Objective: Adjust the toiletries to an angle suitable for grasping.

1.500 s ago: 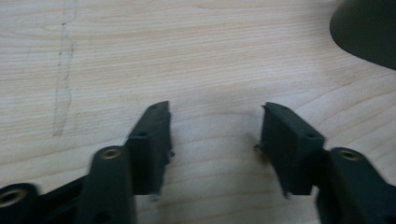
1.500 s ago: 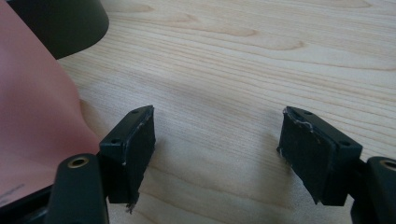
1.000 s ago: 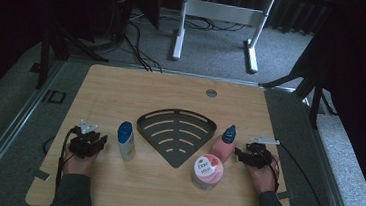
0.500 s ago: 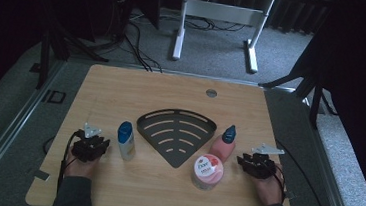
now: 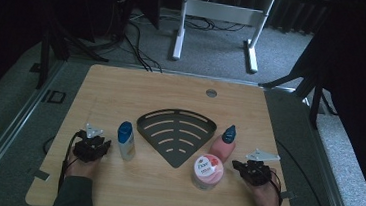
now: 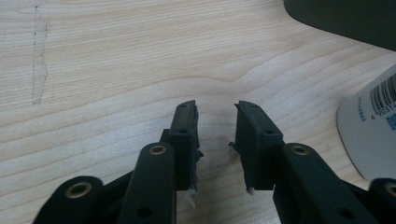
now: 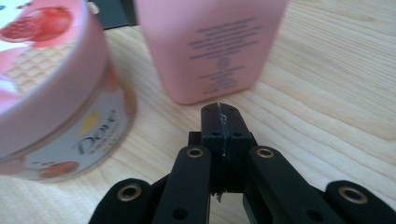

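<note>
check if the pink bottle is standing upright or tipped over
Upright: the pink bottle stands on its base on the table, blue cap on top, beside the pink jar.

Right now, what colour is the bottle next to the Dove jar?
Pink bottle with a blue cap; clearest in the right gripper view.

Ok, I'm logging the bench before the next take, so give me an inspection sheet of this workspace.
Surface: light wooden table, with a round grommet near the far edge.
Job's things: pink bottle and pink Dove jar upright, just ahead of the right gripper; white bottle with blue cap upright beside the left gripper; black fan-shaped slotted rack flat at centre.
Clutter: nothing seen.
Grippers: left gripper open, nothing between its jaws; right gripper shut, empty, short of the pink bottle.
Cables: one trails from each gripper; more lie on the floor beyond.
Surroundings: grey carpet, white desk frame, dark stands.
</note>
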{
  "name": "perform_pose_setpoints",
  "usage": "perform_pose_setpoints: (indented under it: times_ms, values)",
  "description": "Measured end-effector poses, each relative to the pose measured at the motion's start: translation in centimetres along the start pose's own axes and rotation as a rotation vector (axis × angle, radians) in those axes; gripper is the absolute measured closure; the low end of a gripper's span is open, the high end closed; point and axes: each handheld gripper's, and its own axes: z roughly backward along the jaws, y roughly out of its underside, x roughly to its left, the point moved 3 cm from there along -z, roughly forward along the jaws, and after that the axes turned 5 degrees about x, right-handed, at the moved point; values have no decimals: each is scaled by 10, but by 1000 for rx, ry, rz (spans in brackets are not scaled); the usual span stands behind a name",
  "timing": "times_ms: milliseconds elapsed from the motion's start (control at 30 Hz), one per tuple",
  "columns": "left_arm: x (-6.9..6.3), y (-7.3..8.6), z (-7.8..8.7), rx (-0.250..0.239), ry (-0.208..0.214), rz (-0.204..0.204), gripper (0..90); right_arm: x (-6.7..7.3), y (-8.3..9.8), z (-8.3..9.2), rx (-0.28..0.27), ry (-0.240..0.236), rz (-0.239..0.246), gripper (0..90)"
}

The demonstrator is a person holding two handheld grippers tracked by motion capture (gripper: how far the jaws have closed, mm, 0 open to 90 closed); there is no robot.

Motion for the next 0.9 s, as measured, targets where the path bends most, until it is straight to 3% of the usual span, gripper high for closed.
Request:
perform_pose_setpoints:
  times_ms: [300, 600, 633, 800, 833, 867, 900]
  values:
    - [-5, 2, 6, -3, 14, -7, 631, 18, -1, 0, -12, -33, 23, 899]
    - [-23, 14, 27, -25, 75, -36, 563, 29, -1, -1, 4, -52, 57, 898]
    - [-31, 16, 31, -33, 101, -63, 548, 30, -1, -2, 4, -55, 67, 899]
    - [-44, 20, 38, -40, 130, -124, 508, 32, -1, -2, 6, -64, 73, 899]
    - [-45, 21, 39, -38, 130, -133, 496, 33, -1, -3, 9, -70, 77, 899]
    - [-50, 23, 41, -39, 169, -142, 485, 34, -1, -3, 12, -73, 82, 899]
    - [-50, 23, 41, -39, 169, -142, 483, 34, -1, -4, 15, -75, 81, 899]
